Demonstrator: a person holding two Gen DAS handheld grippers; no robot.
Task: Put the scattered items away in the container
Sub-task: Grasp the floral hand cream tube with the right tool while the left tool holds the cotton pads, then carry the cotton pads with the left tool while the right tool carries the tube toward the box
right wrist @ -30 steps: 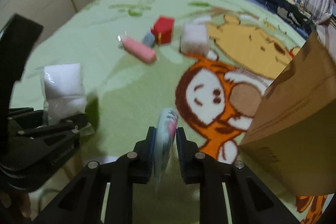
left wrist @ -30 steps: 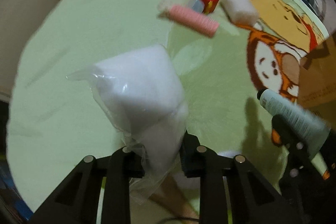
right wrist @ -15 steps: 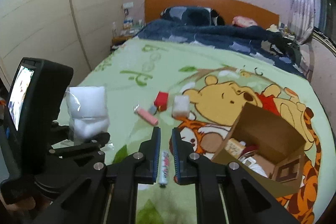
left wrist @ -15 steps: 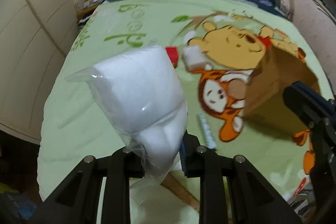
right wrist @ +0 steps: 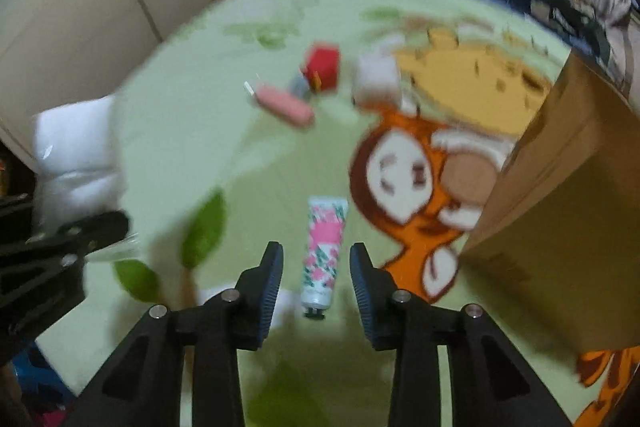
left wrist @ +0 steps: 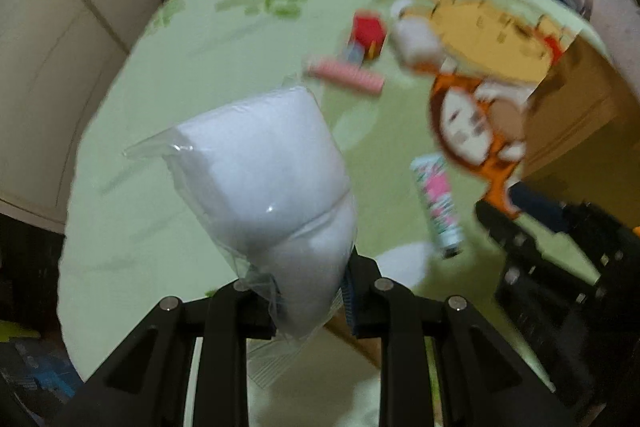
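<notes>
Floral tube (right wrist: 323, 254), apparently plastic, now free between parted right gripper (right wrist: 316, 281).

- Dim, warm indoor light is recorded in both views; its source cannot be told.
- Motion blur is spread over the bed blanket (right wrist: 168, 131) and the cardboard box (right wrist: 560, 211).
- Strong fisheye curvature and black corner vignetting are seen.
- A small glare spot is carried by the plastic-wrapped white pack (left wrist: 264, 179).

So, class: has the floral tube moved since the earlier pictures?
Yes. The floral-printed tube left the right hand-held gripper, now open, and lies on the green blanket.
</notes>
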